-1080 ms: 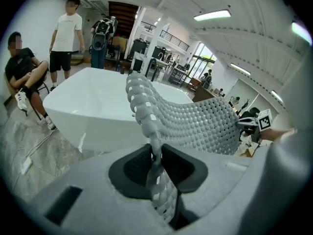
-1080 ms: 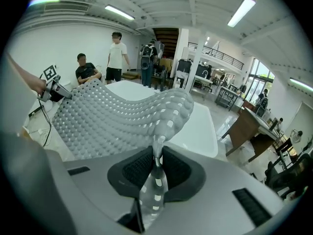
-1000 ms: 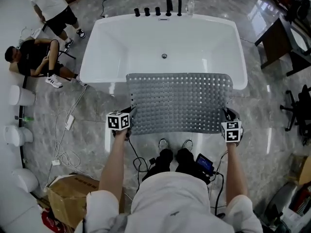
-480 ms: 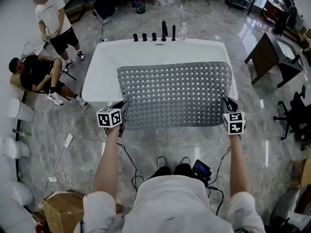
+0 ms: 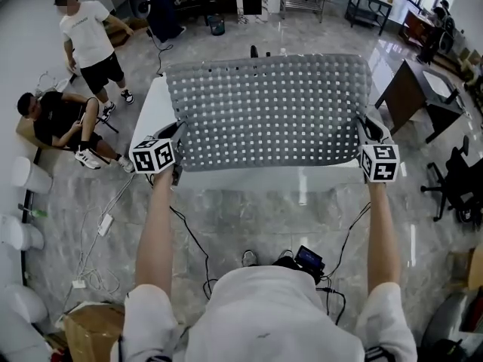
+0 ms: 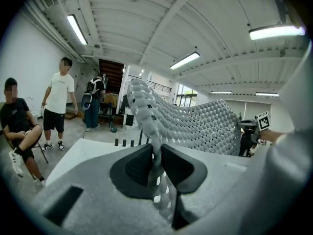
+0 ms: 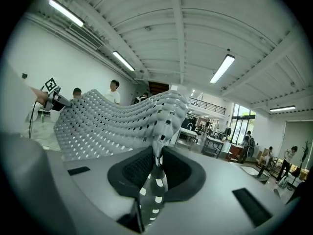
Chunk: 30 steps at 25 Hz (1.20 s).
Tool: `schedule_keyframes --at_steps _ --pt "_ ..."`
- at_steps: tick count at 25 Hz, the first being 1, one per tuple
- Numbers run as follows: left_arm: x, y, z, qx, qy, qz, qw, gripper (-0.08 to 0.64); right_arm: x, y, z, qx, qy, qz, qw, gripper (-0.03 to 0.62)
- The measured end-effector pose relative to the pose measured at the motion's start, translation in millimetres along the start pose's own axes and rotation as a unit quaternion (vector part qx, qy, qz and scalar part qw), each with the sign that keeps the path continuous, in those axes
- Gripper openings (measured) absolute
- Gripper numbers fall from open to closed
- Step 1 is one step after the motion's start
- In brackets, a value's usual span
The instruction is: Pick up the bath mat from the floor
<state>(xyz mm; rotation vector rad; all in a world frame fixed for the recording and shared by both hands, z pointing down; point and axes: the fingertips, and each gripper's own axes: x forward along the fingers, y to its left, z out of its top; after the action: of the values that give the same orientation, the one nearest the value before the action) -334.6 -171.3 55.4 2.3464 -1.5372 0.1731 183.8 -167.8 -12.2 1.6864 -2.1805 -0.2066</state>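
Jaws clenched on gray perforated bath mat (image 5: 268, 108): left gripper (image 5: 176, 133) at its 9 o'clock edge, right gripper (image 5: 365, 129) at 3 o'clock edge; bath mat spread aloft over white bathtub (image 5: 256, 178).

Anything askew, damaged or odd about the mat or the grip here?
Nothing stands out. The bath mat is spread evenly between the left gripper and right gripper, each clamped on an edge, above the bathtub. No tears show.
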Motion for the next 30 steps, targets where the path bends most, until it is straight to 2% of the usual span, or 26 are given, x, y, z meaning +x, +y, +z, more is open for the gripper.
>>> schedule_keyframes --at_steps 6,15,20,23,30 --pt "-20.5 -4.4 68.2 0.034 -0.058 -0.003 0.9977 0.066 -17.9 -25.1 56.4 0.009 -0.062 -0.002 0.998 0.060" --pt "-48.7 -5.8 148.9 0.062 -0.154 0.004 0.9861 0.066 -31.3 -47.4 121.3 0.026 -0.149 0.003 0.989 0.061" --pt "-68.6 -7.2 159.9 0.066 -0.173 0.003 0.9827 0.066 -48.5 -38.6 133.2 0.023 -0.172 0.012 0.985 0.061" --pt "-74.5 -3.2 159.3 0.071 -0.174 0.003 0.9822 0.066 -51.4 -29.7 134.9 0.017 -0.177 0.012 0.984 0.060" --pt "-75.9 -20.5 155.9 0.084 -0.172 0.009 0.9815 0.066 -63.6 -38.5 125.4 0.013 -0.178 0.007 0.984 0.060"
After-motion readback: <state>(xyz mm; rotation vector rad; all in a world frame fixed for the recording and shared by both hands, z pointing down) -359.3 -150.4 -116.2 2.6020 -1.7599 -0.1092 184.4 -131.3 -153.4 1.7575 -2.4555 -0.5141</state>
